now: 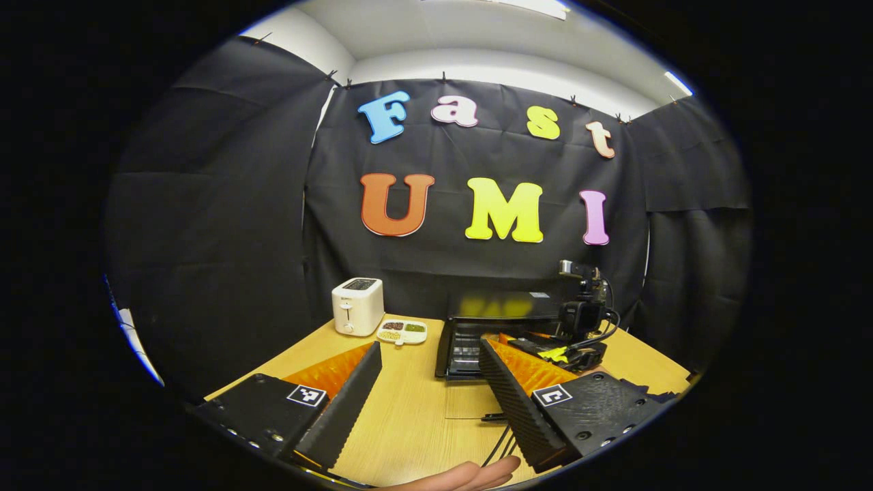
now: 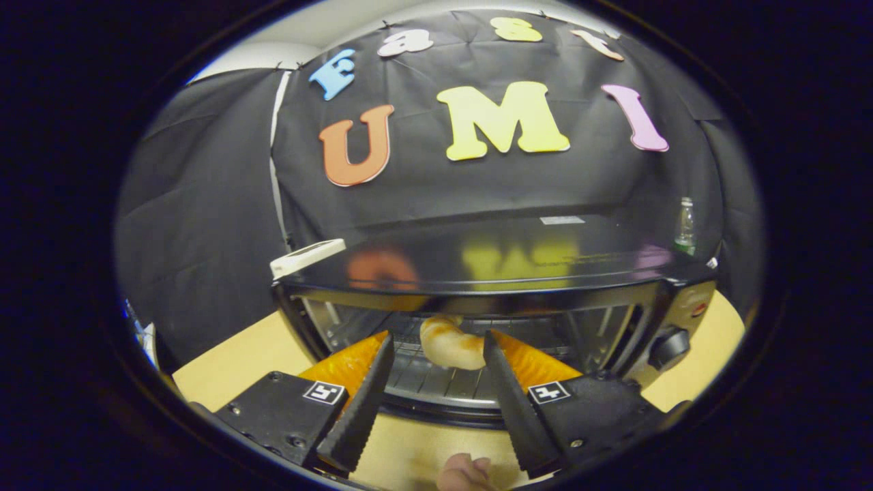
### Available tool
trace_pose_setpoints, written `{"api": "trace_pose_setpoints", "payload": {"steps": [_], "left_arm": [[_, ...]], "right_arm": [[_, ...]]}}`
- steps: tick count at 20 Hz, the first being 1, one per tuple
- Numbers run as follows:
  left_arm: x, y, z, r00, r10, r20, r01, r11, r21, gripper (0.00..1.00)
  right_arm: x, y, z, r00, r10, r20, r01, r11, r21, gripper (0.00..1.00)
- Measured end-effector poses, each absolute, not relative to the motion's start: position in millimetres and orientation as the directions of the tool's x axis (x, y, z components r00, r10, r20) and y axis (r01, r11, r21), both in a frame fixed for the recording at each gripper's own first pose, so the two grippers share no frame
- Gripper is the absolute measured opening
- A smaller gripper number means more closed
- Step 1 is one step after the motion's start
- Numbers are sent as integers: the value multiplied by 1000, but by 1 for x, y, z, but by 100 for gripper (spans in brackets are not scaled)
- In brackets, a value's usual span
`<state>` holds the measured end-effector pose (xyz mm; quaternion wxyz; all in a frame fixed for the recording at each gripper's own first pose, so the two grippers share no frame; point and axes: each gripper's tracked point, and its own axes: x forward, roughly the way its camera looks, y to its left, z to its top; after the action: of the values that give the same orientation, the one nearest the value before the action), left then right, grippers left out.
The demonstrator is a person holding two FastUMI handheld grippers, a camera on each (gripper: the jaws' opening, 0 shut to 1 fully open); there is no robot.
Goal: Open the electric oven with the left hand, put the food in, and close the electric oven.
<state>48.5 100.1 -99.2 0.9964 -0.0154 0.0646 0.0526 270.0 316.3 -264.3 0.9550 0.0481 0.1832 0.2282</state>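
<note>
Right gripper view: oven top label unreadable — croissant inside.

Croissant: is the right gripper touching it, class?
Cannot tell. The right gripper view shows a gap between the croissant and one finger of the right gripper, but its other end meets the other finger's outline.

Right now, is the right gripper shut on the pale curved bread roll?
No: the right gripper stands open, the pale curved bread roll resting on the oven's wire rack.
</note>
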Motion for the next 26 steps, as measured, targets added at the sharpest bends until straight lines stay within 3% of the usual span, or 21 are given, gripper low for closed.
{"api": "trace_pose_setpoints", "payload": {"steps": [7,18,26], "left_arm": [[63,62,-124,982,36,-187,-43,999,-33,94],[86,-12,-219,908,-116,-402,100,993,-59,94],[79,-49,-301,803,-117,-584,120,992,-33,95]], "right_arm": [[201,235,-195,888,417,-193,-392,907,152,98],[117,114,-76,960,279,-22,-275,955,109,98],[51,60,-20,975,214,63,-221,968,122,97]]}}
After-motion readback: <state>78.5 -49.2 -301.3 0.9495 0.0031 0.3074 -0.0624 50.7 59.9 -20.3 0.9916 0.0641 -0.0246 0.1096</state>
